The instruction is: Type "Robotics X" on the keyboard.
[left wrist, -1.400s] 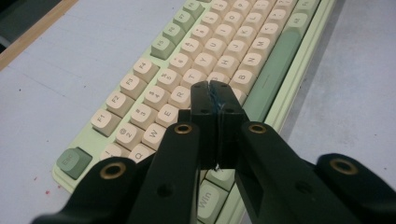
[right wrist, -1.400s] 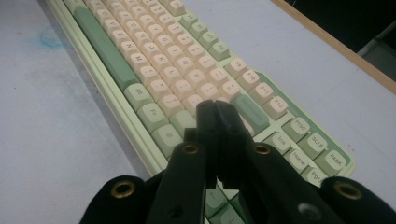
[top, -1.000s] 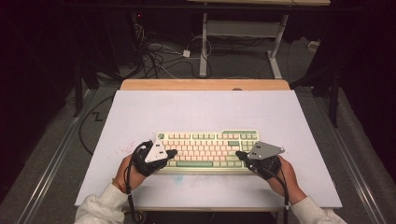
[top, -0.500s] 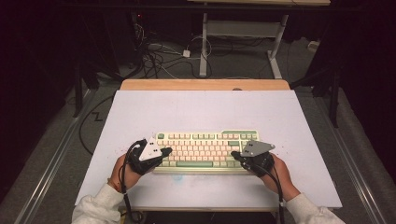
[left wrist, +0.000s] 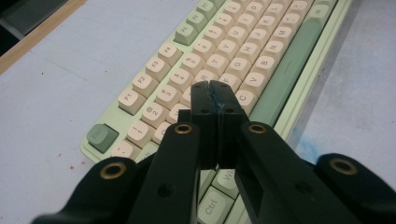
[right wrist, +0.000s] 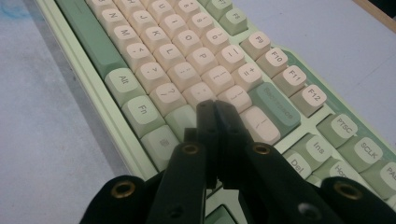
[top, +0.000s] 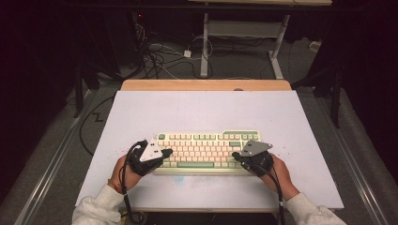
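Observation:
A cream and green keyboard (top: 206, 149) lies on the white table near the front. My left gripper (top: 167, 153) hovers over its left end, shut, with nothing between its jaws. In the left gripper view the closed gripper tips (left wrist: 214, 88) sit just above the letter keys (left wrist: 243, 70), left of the green space bar (left wrist: 285, 74). My right gripper (top: 235, 157) is over the right end, also shut and empty. In the right gripper view its tips (right wrist: 212, 105) hang above the keys beside the green Backspace key (right wrist: 276, 108). Whether either gripper touches a key I cannot tell.
The white tabletop (top: 202, 112) has a wooden strip (top: 206, 85) along its far edge. Behind it, cables (top: 159, 56) lie on the floor beside white desk legs (top: 204, 47). A faint blue smear (top: 178, 178) marks the table in front of the keyboard.
Both hands have shifted slightly toward the front edge of the keyboard; the right one moved a little left. Both grippers stay shut.

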